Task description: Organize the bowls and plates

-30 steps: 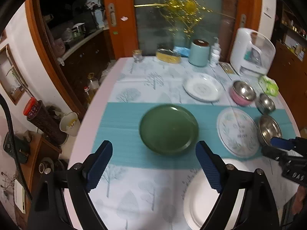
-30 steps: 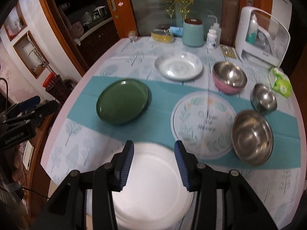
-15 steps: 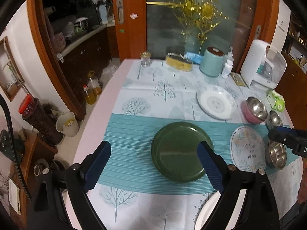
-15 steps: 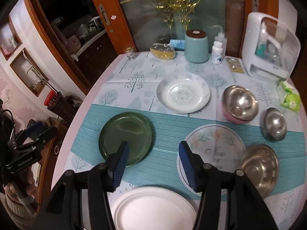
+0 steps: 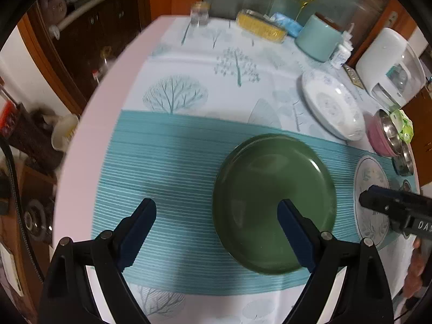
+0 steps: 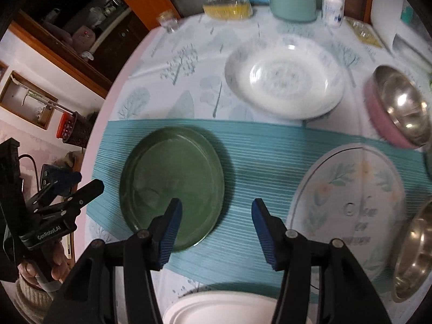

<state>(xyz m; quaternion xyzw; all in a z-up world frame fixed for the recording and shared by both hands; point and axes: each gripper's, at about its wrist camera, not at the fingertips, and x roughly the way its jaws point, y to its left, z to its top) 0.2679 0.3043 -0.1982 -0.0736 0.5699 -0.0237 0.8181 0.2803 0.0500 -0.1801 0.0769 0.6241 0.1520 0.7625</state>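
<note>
Change, left gripper [image 5: 217, 228]: lower and closer to the green plate [image 5: 274, 202] than half a second ago; the plate now fills more of the left wrist view and sits under the right-hand finger.
Change, right gripper [image 6: 216, 224]: moved forward off the plain white plate [image 6: 224, 307], now only a rim at the bottom edge; it now points at the cloth just right of the green plate.
Meaning for task: judged an approach on the green plate as the first piece to gather; nothing is stacked yet.
Left gripper state: jaws spread wide, empty; whether the right-hand pad touches the plate cannot be told.
Right gripper state: jaws spread, holding nothing, above the teal runner [image 6: 256, 148].
Right of green plate: floral plate [image 6: 348, 202], patterned white plate [image 6: 283, 78], pink bowl [image 6: 397, 105], steel bowl [image 6: 413, 251].
</note>
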